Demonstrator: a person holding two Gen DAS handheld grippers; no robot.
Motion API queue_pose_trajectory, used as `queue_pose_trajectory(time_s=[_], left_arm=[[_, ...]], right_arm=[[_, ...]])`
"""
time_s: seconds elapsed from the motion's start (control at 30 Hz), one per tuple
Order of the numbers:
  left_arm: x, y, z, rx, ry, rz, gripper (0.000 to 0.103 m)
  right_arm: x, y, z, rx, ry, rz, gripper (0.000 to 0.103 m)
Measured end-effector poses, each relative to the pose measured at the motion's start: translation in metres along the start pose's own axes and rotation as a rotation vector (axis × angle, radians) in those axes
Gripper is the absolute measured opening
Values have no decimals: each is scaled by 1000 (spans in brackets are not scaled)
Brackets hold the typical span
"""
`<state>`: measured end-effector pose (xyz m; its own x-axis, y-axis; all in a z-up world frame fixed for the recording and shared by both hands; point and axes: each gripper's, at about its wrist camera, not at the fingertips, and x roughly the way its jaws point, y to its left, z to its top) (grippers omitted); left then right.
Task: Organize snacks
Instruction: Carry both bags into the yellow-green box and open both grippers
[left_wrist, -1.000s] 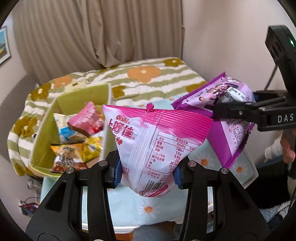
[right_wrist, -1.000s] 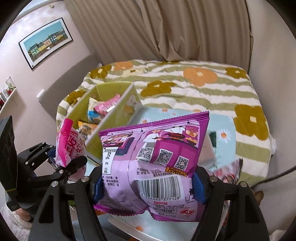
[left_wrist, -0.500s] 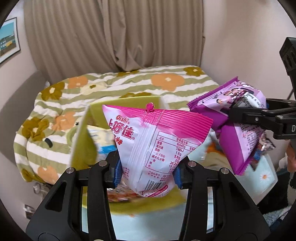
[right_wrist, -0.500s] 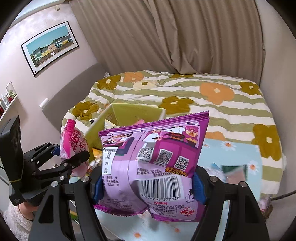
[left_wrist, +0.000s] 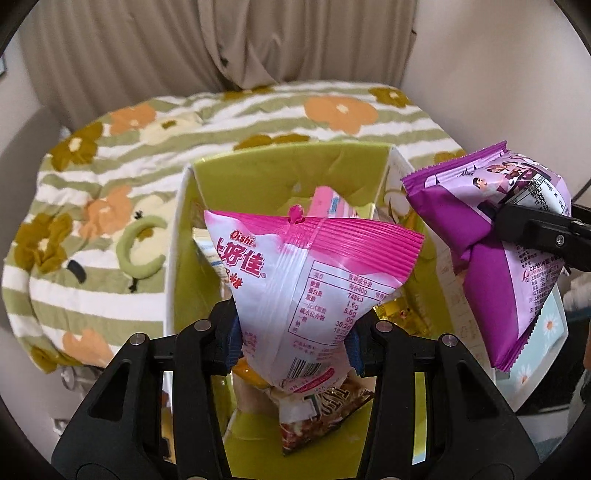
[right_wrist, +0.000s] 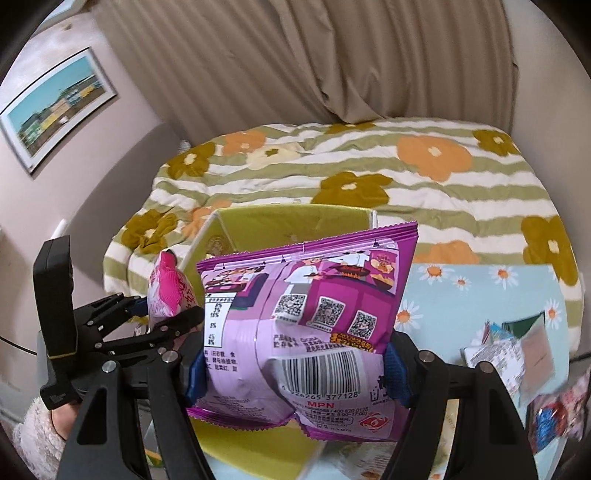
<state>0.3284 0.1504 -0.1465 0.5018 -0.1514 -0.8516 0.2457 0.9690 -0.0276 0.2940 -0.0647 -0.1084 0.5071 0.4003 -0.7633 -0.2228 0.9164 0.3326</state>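
Left gripper (left_wrist: 293, 341) clamped on pink Oishi bag (left_wrist: 306, 280), blue pads biting both sides of the lower half, top seal pointing up and away. Right gripper (right_wrist: 295, 365) likewise closed, on purple bag (right_wrist: 306, 317), pinched across the barcode end, wide seal up.

Landmark: green box (left_wrist: 291, 173), open-topped, white-edged walls.
- Pink bag held directly over the box mouth, above the near half. Box interior visible around and under it.
- Already in the box: a pink pack (left_wrist: 328, 206) near the far wall, a brown-printed pack (left_wrist: 321, 410) at the near end under the gripper, yellow wrappers alongside.
- Purple bag off the box's right side, outside the right wall, beside the pink bag and apart from it.
- More loose snacks (right_wrist: 517, 350) on the daisy-print cloth (right_wrist: 461, 295), well right of the box.

Key relation: box straight below the left gripper, so left is the nearer one. Likely next: lower and release pink first. Bag's long axis running vertical; box long axis running away from camera, so plenty of room. Purple needing a leftward shift across the right wall before any drop.

Risk: pink bag landing on the brown pack and sitting proud.
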Motion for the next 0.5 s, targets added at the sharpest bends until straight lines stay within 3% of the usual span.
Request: queue_pose_trajectory(time_s=[0.03, 0.1, 0.13, 0.5], left_arm=[[5, 4, 0, -1, 14, -18, 50], [10, 9, -3, -3, 24, -40, 95], [9, 11, -5, -3, 11, -43, 100], [-12, 23, -17, -15, -3, -24, 103]], right_arm=[[3, 1, -1, 17, 1, -12, 71], [7, 2, -2, 39, 9, -28, 71], [10, 3, -2, 45, 18, -40, 71], [30, 11, 9, 17, 48, -71, 71]])
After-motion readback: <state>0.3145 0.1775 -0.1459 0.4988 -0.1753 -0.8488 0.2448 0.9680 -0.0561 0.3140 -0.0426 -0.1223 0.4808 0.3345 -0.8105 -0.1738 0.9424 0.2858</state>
